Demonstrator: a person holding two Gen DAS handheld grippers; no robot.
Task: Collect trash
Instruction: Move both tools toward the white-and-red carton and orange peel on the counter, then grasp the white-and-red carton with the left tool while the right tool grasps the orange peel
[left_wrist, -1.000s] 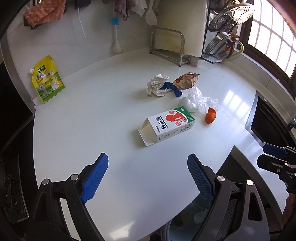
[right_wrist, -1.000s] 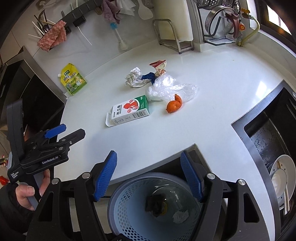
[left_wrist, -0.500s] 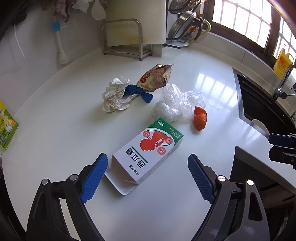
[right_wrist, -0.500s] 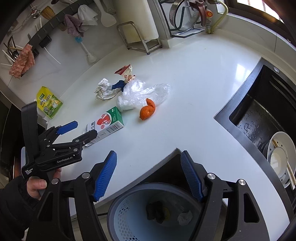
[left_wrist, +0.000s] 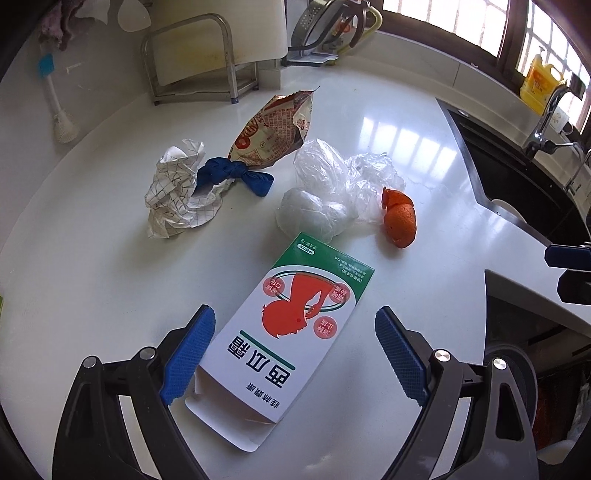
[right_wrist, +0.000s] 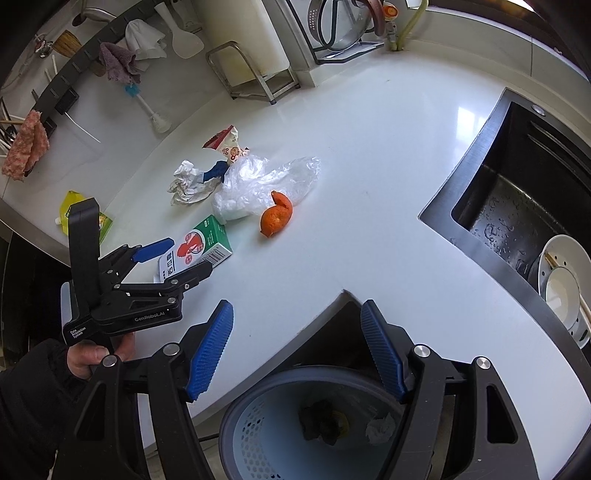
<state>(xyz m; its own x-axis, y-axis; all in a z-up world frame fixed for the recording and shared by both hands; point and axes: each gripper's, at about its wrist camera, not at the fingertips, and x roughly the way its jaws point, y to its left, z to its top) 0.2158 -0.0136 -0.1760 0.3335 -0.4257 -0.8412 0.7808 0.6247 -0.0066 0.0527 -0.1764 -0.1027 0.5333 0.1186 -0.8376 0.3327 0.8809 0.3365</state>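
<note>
A white, green and red carton (left_wrist: 288, 328) lies flat on the white counter (left_wrist: 92, 258), also in the right wrist view (right_wrist: 201, 251). My left gripper (left_wrist: 291, 350) is open, its blue fingers on either side of the carton's near end; it also shows in the right wrist view (right_wrist: 173, 258). Beyond lie crumpled paper (left_wrist: 173, 192), a blue scrap (left_wrist: 232, 175), a snack bag (left_wrist: 275, 133), clear plastic (left_wrist: 332, 192) and orange peel (left_wrist: 400, 218). My right gripper (right_wrist: 295, 347) is open and empty above a blue bin (right_wrist: 266, 435) holding some trash.
A black sink (right_wrist: 517, 192) with white dishes (right_wrist: 565, 288) lies to the right. A metal rack (left_wrist: 195, 62) and a brush (left_wrist: 55, 107) stand at the back wall. A yellow pouch (right_wrist: 74, 210) lies at the counter's left.
My left gripper has moved forward and down onto the carton, which now lies between its fingers. The right gripper has shifted a little over the bin and stays open.
</note>
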